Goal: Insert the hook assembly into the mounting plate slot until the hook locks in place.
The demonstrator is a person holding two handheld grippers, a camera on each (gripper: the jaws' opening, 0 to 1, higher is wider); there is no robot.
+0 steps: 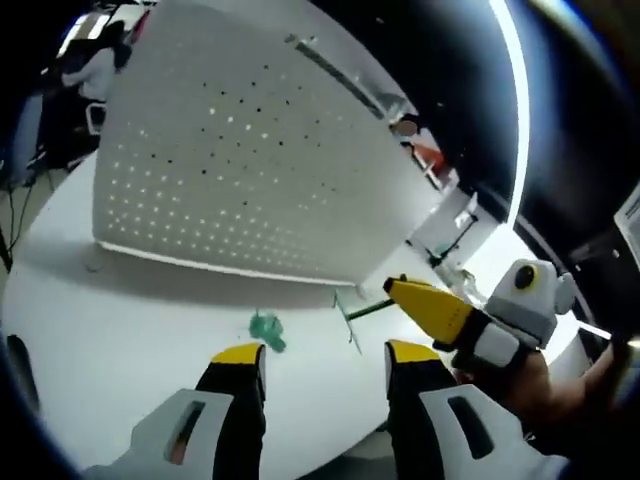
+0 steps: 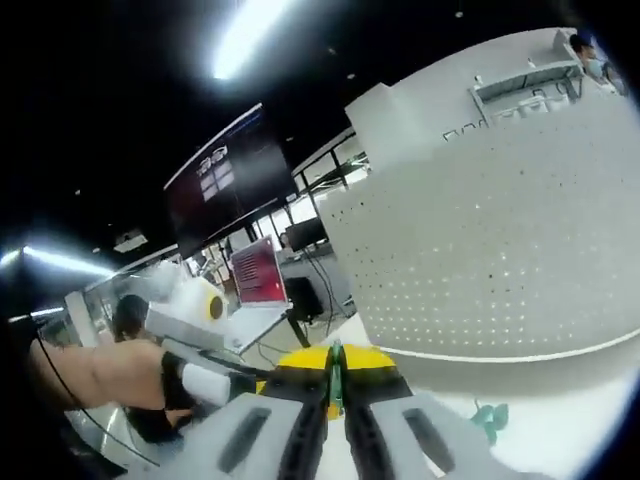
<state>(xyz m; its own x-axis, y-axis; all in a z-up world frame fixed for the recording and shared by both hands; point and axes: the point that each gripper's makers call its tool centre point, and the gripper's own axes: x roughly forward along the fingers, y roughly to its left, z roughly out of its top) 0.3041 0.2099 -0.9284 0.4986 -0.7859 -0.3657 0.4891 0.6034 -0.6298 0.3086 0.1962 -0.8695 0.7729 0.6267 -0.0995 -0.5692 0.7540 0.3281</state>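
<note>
Two grippers are in play, and the task looks to be at the carry-and-approach step: the hook is held but not yet at the pegboard.

The right gripper (image 2: 337, 392) has its jaws pressed together on a thin green hook (image 2: 337, 375), which sticks up between the yellow tips. In the left gripper view the same gripper (image 1: 400, 289) reaches in from the right with the hook's green rod (image 1: 362, 310) trailing from its tip, above the white surface (image 1: 120, 330). It is near the lower edge of the perforated mounting plate (image 1: 240, 170), which stands upright on the surface, but clearly apart from it.

The left gripper (image 1: 325, 352) is spread wide and pinches nothing; a second green piece (image 1: 268, 331) (its exact shape is too blurred to tell) lies on the surface just ahead of it.

Next, I judge, the right hand must bring the hook's end to a hole in the plate, line it up squarely and press in until it seats.
</note>
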